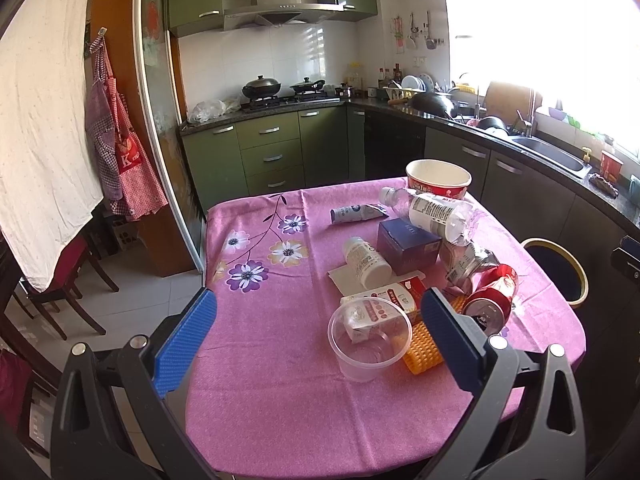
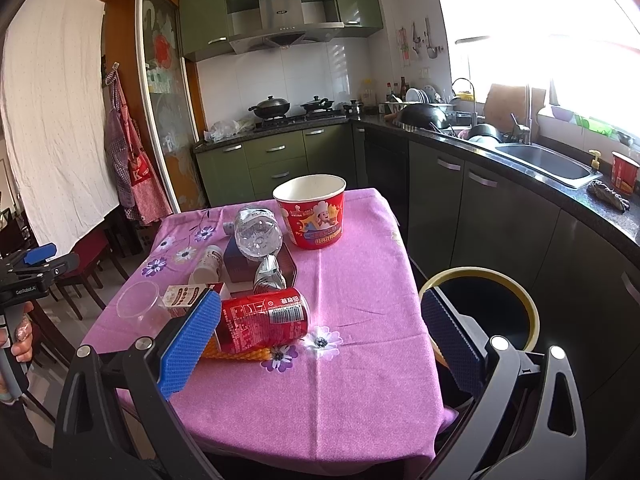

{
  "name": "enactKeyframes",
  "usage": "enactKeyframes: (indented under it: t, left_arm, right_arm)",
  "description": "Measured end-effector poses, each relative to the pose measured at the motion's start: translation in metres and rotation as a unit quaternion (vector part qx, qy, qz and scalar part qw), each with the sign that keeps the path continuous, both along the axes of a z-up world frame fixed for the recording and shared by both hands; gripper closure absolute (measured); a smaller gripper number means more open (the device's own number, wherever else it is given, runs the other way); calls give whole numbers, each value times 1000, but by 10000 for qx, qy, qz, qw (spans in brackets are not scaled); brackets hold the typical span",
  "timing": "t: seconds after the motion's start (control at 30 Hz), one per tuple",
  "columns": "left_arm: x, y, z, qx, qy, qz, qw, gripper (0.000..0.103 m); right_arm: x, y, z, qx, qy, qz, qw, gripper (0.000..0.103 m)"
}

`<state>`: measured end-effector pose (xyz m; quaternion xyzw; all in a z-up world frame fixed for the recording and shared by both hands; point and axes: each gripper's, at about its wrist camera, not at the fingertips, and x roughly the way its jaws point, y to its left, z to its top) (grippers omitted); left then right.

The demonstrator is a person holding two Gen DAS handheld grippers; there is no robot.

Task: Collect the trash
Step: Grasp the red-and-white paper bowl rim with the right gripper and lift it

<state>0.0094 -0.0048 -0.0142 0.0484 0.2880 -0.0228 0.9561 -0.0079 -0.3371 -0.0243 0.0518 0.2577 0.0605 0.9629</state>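
Left gripper wide, empty, above table. Right gripper wide, empty. Red can on its side at 10 o'clock of right gripper, possibly dented. Bin at 3 o'clock.

My left wrist view: table fills lower centre. On it, right of centre, trash clustered. Plastic cup nearest, lower centre; carton just behind, touching it. Dented can right of the carton, on its side. Pill bottle behind the carton, lying on a paper napkin. Box right of the pill bottle; water bottle resting across its top. Paper bucket farthest back, upright. Bin off the table's right edge, centre right. My right wrist view: bin lower right, beside the table.
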Motion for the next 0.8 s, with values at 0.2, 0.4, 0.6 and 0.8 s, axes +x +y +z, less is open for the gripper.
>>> enactKeyframes:
  t: [0.2, 0.4, 0.6, 0.8]
  left_arm:
    - [40, 11, 2, 16, 140, -41, 9999, 6]
    - [109, 24, 9, -54, 270, -57, 9996, 6]
    - [191, 30, 3, -252, 380, -28, 9990, 6]
    - [251, 31, -24, -427, 598, 115, 9972, 6]
  right_arm:
    - [38, 0, -4, -22, 335, 208, 9992, 4]
    - [108, -4, 12, -35, 716, 465, 9963, 4]
    - [216, -12, 38, -7, 1269, 565, 9903, 4]
    - [336, -7, 29, -101, 2180, 491, 9747, 4]
